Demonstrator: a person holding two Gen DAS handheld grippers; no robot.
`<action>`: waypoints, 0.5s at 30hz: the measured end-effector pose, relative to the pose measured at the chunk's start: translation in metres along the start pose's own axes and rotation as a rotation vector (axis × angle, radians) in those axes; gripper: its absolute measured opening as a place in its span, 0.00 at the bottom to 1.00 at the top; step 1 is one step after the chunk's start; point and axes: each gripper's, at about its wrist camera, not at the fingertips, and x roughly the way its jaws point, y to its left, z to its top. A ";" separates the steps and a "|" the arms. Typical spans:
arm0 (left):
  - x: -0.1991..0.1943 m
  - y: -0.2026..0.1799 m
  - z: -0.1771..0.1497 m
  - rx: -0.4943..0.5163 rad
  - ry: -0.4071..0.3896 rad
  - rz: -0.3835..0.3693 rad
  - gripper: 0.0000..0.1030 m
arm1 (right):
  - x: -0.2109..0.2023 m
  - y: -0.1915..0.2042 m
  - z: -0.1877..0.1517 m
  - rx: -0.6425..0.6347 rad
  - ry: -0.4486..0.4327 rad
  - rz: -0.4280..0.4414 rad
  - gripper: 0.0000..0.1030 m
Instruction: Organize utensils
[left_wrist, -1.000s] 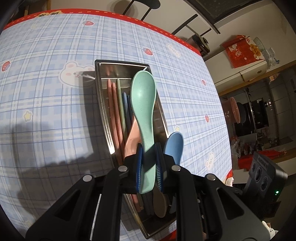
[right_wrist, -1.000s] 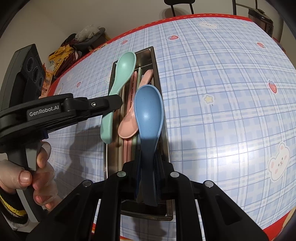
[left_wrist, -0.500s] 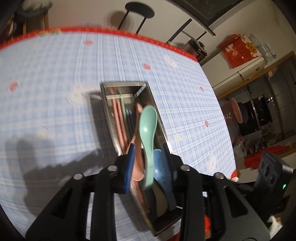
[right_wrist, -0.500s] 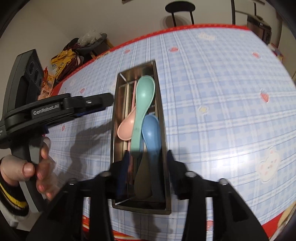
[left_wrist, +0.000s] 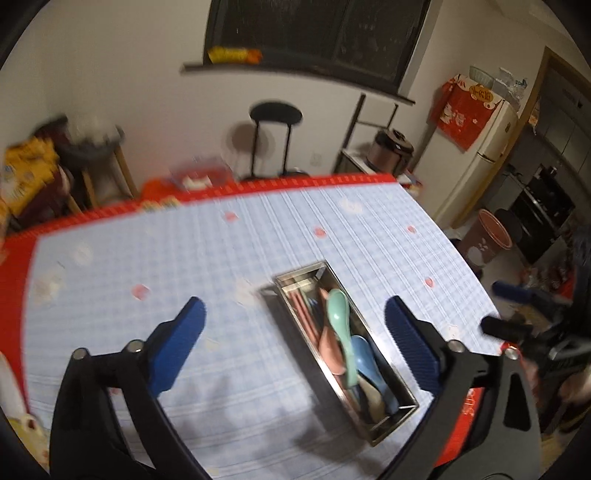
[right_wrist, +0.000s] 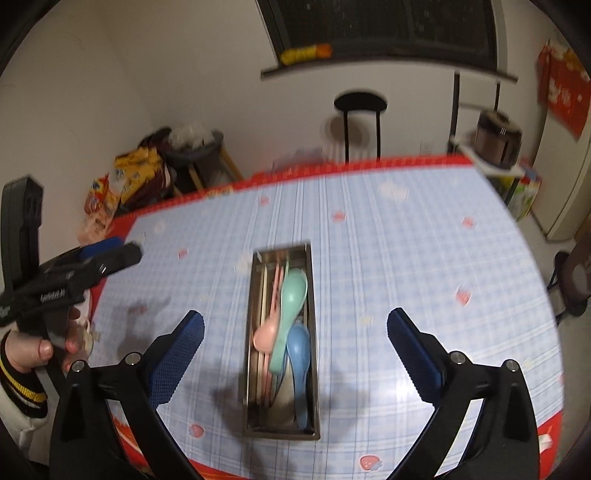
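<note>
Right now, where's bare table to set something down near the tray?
Bare cloth lies on both long sides of the metal tray: left toward the left gripper, right toward the table edge. The tray is crowded: green spoon, pink spoon, blue spoon, chopsticks.

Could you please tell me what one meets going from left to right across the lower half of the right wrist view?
The person's left hand on the left gripper → the right gripper's left blue pad → pink spoon → blue spoon → the right blue pad.
</note>
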 end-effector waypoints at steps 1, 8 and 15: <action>-0.012 0.001 0.002 0.007 -0.022 0.017 0.94 | -0.007 0.002 0.003 -0.002 -0.018 -0.006 0.94; -0.096 -0.002 0.017 0.018 -0.178 0.095 0.94 | -0.079 0.023 0.028 -0.049 -0.197 -0.087 0.94; -0.152 -0.012 0.022 0.011 -0.275 0.158 0.94 | -0.116 0.038 0.035 -0.081 -0.265 -0.130 0.94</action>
